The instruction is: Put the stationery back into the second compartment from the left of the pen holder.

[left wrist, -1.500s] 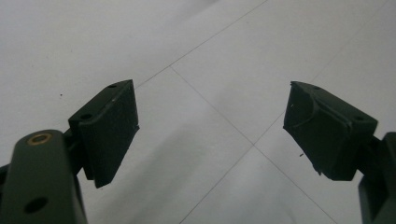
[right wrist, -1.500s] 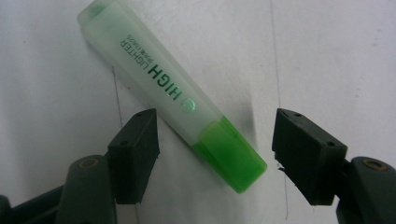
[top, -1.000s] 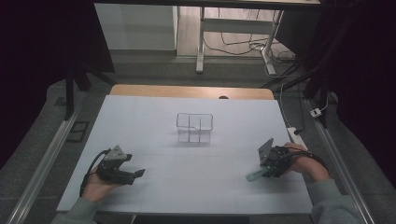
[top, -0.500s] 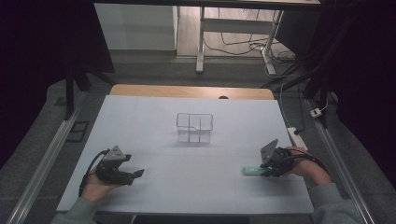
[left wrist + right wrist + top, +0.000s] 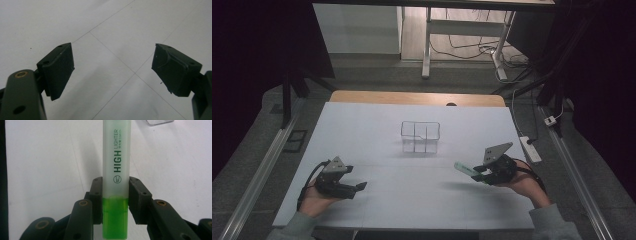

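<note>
The right gripper [image 5: 476, 173] clamps a highlighter [image 5: 116, 177] near the table's [image 5: 362, 130] right edge, its tip pointing toward the middle, lifted above the white top. The barrel reads "HIGH LIGHTER" in green. The left gripper [image 5: 357, 187] rests near the front left edge, jaws wide apart, holding nothing. A clear organizer [image 5: 420, 136] stands mid-table, with bare surface all around it.

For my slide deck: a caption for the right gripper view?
Right tongs shut on a green highlighter above the white table.
</note>
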`<state>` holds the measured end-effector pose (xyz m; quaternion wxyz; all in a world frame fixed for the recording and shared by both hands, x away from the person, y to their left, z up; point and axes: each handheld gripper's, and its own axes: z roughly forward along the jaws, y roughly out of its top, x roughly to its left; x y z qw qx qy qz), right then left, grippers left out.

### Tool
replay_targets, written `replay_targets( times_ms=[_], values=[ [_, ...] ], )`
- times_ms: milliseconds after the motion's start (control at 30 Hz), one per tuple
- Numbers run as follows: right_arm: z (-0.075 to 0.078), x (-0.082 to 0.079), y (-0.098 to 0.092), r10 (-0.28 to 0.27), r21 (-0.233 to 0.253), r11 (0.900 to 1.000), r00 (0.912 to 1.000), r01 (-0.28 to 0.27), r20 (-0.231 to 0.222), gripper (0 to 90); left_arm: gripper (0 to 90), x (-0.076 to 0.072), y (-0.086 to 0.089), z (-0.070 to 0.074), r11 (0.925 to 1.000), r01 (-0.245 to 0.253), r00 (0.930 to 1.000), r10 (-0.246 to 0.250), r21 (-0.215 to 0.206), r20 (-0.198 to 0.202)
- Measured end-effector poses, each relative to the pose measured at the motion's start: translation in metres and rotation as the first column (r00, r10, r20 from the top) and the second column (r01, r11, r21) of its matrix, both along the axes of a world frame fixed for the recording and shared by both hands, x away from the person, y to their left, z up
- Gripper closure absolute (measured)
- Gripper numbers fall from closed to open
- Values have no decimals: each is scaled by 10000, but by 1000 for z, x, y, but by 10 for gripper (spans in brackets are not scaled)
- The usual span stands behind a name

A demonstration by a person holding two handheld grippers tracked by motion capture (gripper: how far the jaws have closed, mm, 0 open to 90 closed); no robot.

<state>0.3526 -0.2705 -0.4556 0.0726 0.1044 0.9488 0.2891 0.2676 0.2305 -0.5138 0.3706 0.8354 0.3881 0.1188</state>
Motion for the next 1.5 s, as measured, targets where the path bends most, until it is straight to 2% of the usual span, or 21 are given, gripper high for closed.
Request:
replay_targets(
  times_ms=[200, 300, 433, 833, 1500],
  values=[
    [-4, -2, 9, -795, 368, 9961, 9967, 799, -138, 665, 182, 0, 0, 0, 10000, -3, 10000, 3, 20, 22],
    [-4, -3, 14, -1160, 759, 9902, 9929, 1176, -261, 665, 183, 0, -1, 0, 10000, 31, 10000, -31, 62, 51],
    [-5, -6, 23, -1375, 1090, 9841, 9899, 1406, -353, 665, 183, -1, -2, 1, 9999, 49, 10000, -49, 89, 54],
    [-10, -7, 37, -1605, 1198, 9788, 9855, 1660, -546, 665, 191, -1, -4, 3, 9999, 136, 9998, -137, 105, 160],
    [-12, -9, 53, -1417, 1368, 9798, 9890, 1461, -415, 665, 200, -1, -11, 5, 9993, 319, 9993, -323, 170, 211]
  ],
)
